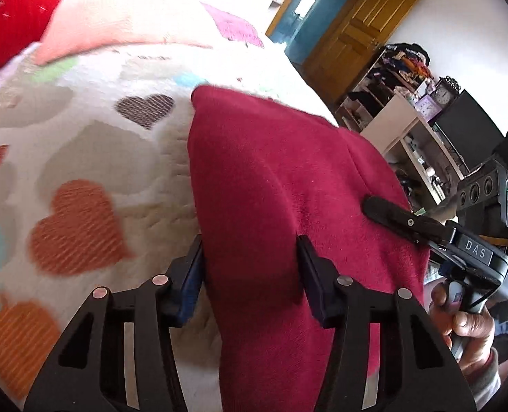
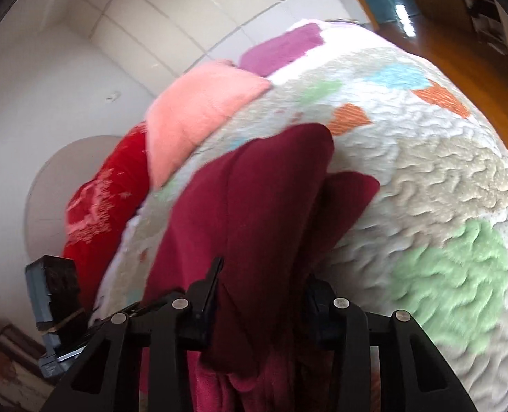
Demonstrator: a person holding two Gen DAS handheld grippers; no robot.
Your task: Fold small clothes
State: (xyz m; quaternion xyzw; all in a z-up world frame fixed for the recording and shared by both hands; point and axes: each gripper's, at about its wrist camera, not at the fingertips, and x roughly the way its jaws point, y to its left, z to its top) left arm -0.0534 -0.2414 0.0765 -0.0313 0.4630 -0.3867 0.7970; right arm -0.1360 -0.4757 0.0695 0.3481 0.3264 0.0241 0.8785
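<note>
A dark red fleece garment (image 1: 281, 185) lies on a white bedspread with coloured hearts (image 1: 92, 144). My left gripper (image 1: 252, 274) stands with its jaws on either side of the garment's near edge, the cloth between them. My right gripper (image 1: 387, 211) shows at the right of the left wrist view, one finger lying on top of the garment's right edge. In the right wrist view the garment (image 2: 254, 199) bunches between my right gripper's (image 2: 262, 295) jaws and hangs down in folds.
A pink folded cloth (image 1: 116, 24) and a red cloth (image 1: 13, 20) lie at the far side of the bed; both also show in the right wrist view (image 2: 202, 110). Shelves with clutter (image 1: 401, 103), a dark screen and a wooden door (image 1: 353, 34) stand right of the bed.
</note>
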